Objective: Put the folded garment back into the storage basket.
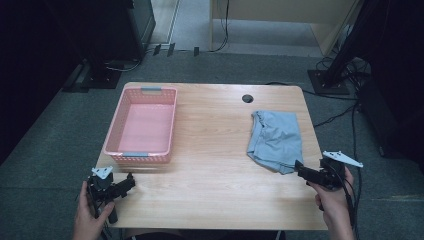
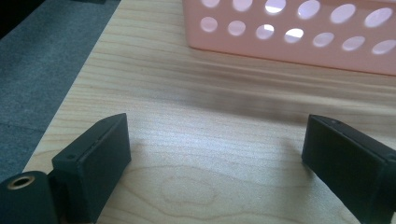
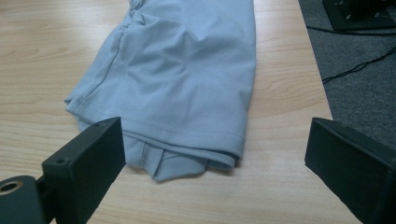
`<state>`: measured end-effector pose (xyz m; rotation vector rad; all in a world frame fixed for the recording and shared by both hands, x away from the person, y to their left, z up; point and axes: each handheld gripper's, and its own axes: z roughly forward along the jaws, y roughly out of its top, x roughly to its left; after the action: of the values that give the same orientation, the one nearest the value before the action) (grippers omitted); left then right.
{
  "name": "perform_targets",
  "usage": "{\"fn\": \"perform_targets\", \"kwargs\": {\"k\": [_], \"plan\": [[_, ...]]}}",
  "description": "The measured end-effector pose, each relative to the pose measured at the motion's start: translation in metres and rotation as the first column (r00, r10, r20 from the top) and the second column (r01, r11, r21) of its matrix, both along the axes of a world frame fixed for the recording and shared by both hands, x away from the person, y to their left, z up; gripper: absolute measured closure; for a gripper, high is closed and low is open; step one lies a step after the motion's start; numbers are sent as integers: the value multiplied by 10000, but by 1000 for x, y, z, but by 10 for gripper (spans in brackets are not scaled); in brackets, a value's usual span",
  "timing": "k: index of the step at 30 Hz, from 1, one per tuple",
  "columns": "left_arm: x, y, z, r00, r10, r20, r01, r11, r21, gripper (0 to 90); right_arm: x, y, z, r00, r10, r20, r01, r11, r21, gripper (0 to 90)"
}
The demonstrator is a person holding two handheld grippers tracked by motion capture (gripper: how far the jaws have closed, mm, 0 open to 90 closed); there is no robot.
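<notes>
A light grey-blue folded garment (image 1: 276,140) lies on the right side of the wooden table (image 1: 210,150); in the right gripper view the garment (image 3: 182,79) spreads just beyond my jaws. My right gripper (image 1: 300,169) sits at the garment's near corner, open, with nothing between its jaws (image 3: 215,163). A pink perforated basket (image 1: 143,124) stands empty on the left; its near wall (image 2: 299,32) fills the top of the left gripper view. My left gripper (image 1: 131,182) hovers open over bare wood in front of the basket (image 2: 217,149).
A round cable hole (image 1: 247,98) sits at the table's far edge. Cables and a stand base (image 1: 327,82) lie on the grey carpet to the right, and dark equipment (image 1: 107,30) stands beyond the far left corner.
</notes>
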<state>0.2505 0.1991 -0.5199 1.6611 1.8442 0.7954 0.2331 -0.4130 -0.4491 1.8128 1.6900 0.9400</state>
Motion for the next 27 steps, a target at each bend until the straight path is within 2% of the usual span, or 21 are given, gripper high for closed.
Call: {"fn": "perform_targets", "kwargs": {"k": [4,9,15,20,27], "plan": [[0,0,0,10000,2,3,-2,10000,0,83,7,3,3,10000,-11,13,11,10000,-53,54],[0,0,0,10000,-2,0,2,10000,-1,82,15,9,8,9996,126,240,-123,9999,-121,54],[0,0,0,10000,7,21,-7,10000,-14,83,26,16,13,9994,251,252,-254,9996,90,54],[0,0,0,10000,6,19,-6,10000,-15,83,33,24,15,9988,358,341,-360,9993,51,52],[0,0,0,10000,9,21,-9,10000,-14,83,43,35,15,9983,545,209,-546,9985,40,50]]}}
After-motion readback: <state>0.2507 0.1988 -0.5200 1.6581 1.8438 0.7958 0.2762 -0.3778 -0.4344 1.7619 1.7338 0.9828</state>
